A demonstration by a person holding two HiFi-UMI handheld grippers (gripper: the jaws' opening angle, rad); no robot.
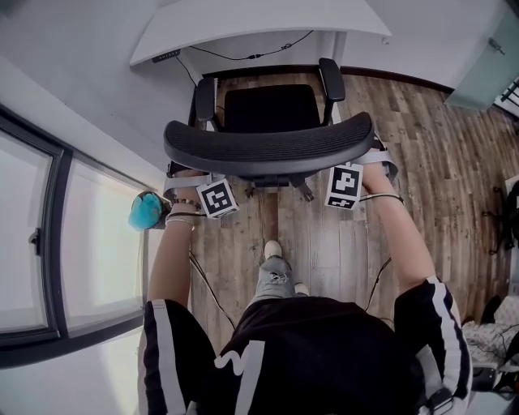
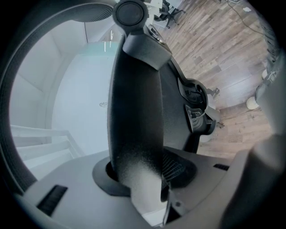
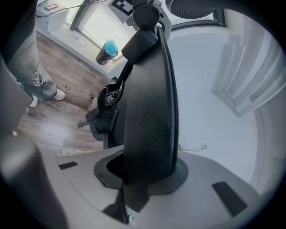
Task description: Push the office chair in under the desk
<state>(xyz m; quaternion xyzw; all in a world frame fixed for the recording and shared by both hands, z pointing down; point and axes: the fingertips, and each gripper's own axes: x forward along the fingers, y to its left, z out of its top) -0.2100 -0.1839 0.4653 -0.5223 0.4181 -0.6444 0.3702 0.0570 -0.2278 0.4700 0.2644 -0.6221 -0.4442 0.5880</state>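
Left gripper view: the left gripper (image 2: 142, 176) is closed on the left end of the black backrest (image 2: 134, 103), and the right gripper (image 3: 143, 179) is clamped on its right end. The office chair (image 1: 272, 109) is seen on the wooden floor (image 1: 389, 162), faced toward the white desk (image 1: 259, 24) and set just before its edge.

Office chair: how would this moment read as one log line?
left gripper: shut on backrest | right gripper: shut on backrest | office chair: facing desk, not yet under
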